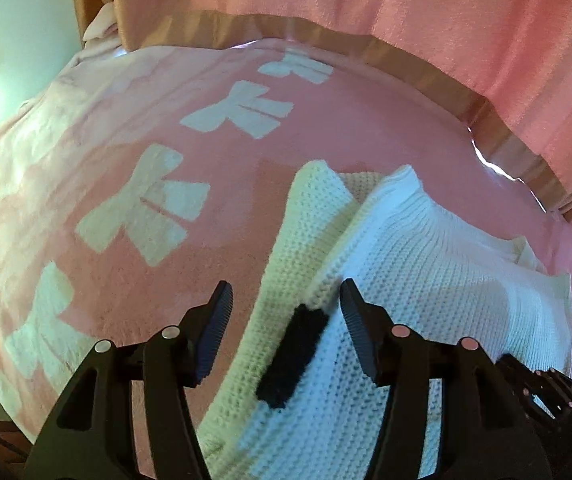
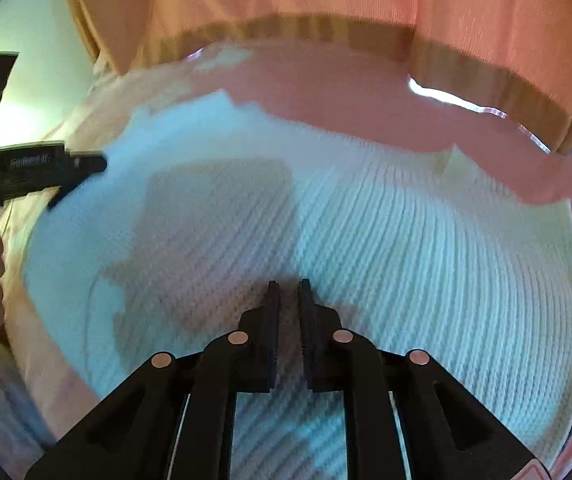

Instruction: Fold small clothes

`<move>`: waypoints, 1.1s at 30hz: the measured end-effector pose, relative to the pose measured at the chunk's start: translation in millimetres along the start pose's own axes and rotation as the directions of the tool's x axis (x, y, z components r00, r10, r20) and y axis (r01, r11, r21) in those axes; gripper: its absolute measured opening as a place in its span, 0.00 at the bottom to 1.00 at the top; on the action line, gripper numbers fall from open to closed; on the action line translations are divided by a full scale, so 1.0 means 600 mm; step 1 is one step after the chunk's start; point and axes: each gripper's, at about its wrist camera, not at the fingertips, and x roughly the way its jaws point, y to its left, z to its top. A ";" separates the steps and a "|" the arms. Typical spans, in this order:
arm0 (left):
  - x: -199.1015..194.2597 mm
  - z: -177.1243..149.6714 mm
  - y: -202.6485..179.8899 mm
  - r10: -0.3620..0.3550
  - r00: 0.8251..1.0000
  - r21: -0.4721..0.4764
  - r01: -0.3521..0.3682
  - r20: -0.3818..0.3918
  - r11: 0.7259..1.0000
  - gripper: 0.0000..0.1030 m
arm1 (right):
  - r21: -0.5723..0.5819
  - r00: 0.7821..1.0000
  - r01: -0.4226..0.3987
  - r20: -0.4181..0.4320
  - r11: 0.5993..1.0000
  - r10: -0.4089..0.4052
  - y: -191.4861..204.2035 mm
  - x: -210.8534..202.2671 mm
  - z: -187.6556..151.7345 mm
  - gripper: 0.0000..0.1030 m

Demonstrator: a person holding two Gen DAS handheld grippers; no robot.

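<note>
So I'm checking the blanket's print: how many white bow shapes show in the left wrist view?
4, in a line up the pink blanket: lowest, next, third, farthest. The white knit garment may hide more.

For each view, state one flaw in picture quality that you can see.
Left wrist view: fisheye bending curves the pink blanket, with glare at its left edge. Right wrist view: motion blur smears the white knit garment, and a dark shadow falls across it.

Knit garment (image 1: 406,248) — pink bow-print blanket (image 1: 133,200)
</note>
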 end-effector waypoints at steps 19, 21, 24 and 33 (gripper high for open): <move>-0.017 0.014 -0.007 -0.395 0.917 -0.218 0.375 -0.058 0.901 0.21 | 0.015 0.997 -0.077 -0.006 0.997 0.077 0.025 0.032 0.026 0.06; -0.061 0.022 -0.039 -0.471 0.882 -0.191 0.460 -0.016 0.867 0.21 | 0.012 0.997 -0.078 -0.002 0.997 0.078 0.025 0.031 0.025 0.06; -0.102 0.027 -0.096 -0.554 0.832 -0.142 0.549 0.002 0.824 0.21 | 0.006 0.997 -0.082 0.010 0.997 0.082 0.024 0.032 0.022 0.06; -0.109 -0.017 -0.310 -0.595 0.796 0.013 0.600 -0.110 0.800 0.21 | 0.179 0.997 -0.074 -0.009 0.981 0.076 -0.083 -0.086 -0.037 0.12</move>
